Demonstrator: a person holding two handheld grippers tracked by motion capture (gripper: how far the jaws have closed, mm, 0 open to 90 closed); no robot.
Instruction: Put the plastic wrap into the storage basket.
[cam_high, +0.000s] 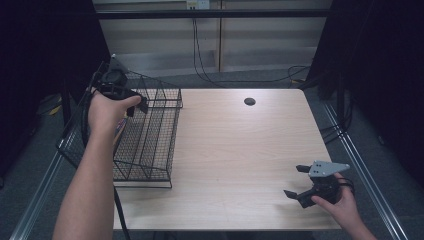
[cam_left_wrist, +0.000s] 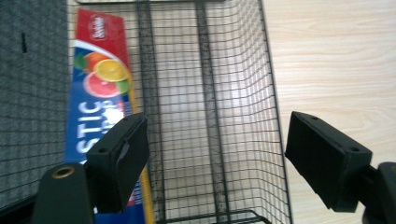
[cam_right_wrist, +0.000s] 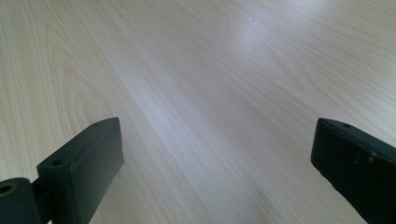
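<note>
I have my left gripper (cam_high: 131, 102) hovering over the far left end of the wire basket (cam_high: 150, 145), its fingers (cam_left_wrist: 119, 161) spread wide with nothing between them. In the left gripper view I look down through the open top at a long blue box (cam_left_wrist: 100, 98) with citrus fruit printed on it, lying flat along the basket's floor against one side wall, just under my one finger. It looks like a roll of plastic wrap in a cardboard carton, so I judge it light and fairly stiff, though thin card will dent if I squeeze hard. The printed faces look glossy and may slip. I would take it across its narrow width near the middle, so it does not tip when lifted, and mind the mesh wall crowding one side.

My right gripper (cam_high: 299, 181) rests low at the near right of the surface (cam_high: 240, 150), fingers (cam_right_wrist: 81, 168) also wide apart and empty, bare wood beneath them, well apart from the basket.
</note>
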